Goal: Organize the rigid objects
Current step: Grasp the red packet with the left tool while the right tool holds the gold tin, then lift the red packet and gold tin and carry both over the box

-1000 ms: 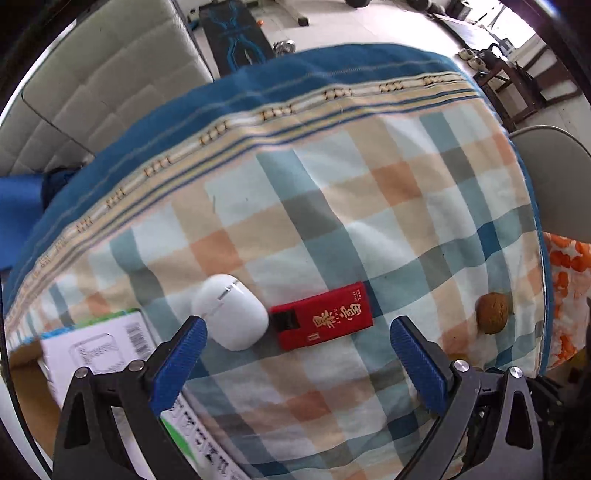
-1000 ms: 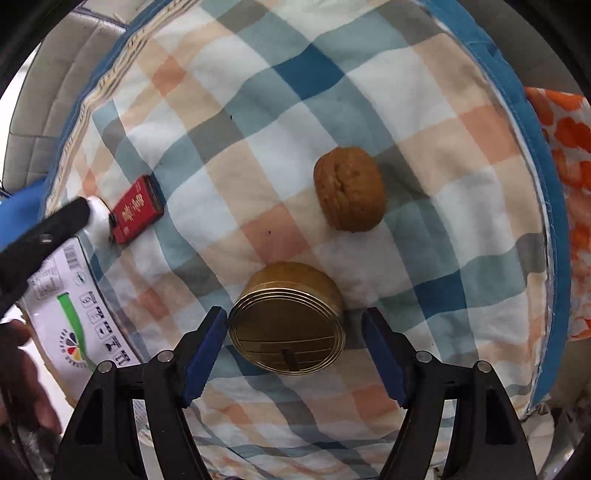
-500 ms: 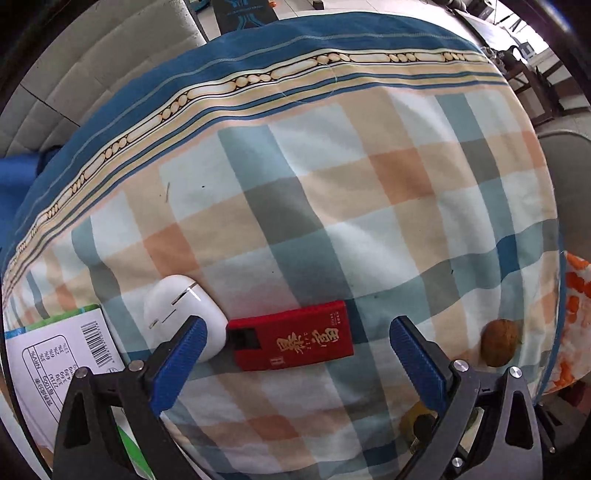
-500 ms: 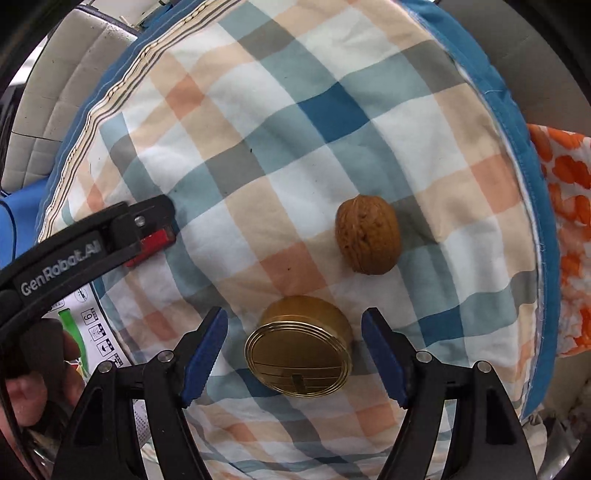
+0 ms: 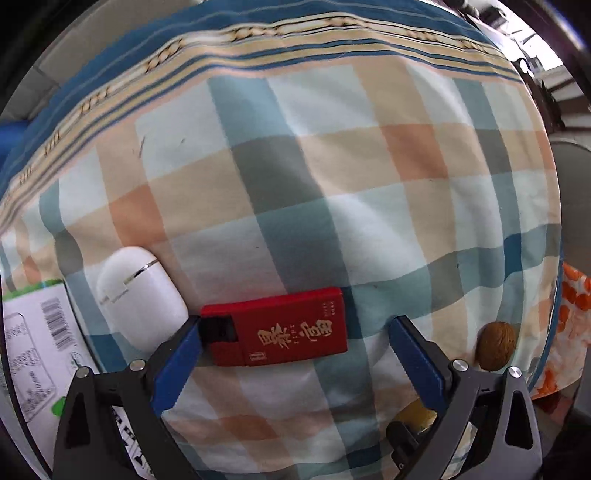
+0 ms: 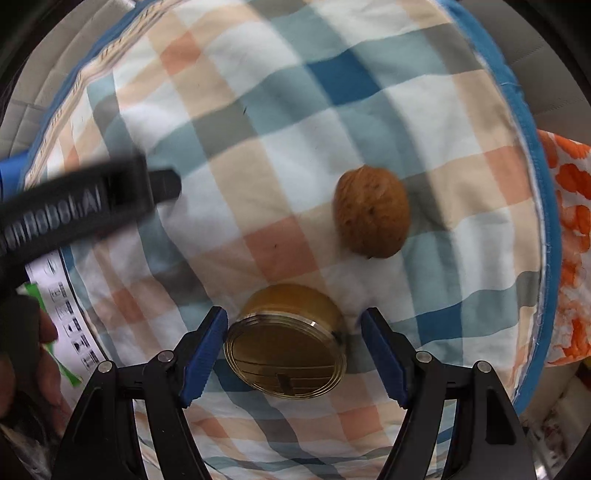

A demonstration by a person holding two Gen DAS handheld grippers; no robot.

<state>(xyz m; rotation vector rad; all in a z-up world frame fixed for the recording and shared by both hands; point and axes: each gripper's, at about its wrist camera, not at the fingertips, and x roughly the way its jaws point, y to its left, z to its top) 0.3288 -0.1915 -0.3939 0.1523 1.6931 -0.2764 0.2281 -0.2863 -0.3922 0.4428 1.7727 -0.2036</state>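
Note:
In the left wrist view my left gripper [image 5: 295, 343] is open, its blue fingers on either side of a red flat box with gold characters [image 5: 280, 326] lying on the checked cloth [image 5: 295, 166]. A white earbud case [image 5: 138, 295] lies just left of the box. A walnut [image 5: 495, 345] lies at the right. In the right wrist view my right gripper [image 6: 293, 345] is open around a round gold tin [image 6: 288, 347] without touching it. The walnut [image 6: 371, 216] lies beyond the tin. The left gripper's black body [image 6: 74, 206] shows at the left.
A white printed carton [image 5: 33, 350] lies at the cloth's left edge; it also shows in the right wrist view [image 6: 66, 325]. An orange patterned cloth [image 6: 569, 240] hangs off the right side. The cloth's blue border [image 5: 258, 22] marks the far edge.
My left gripper has come down and forward, so the red box now sits between its fingers. My right gripper has closed in on the gold tin, fingers still open.

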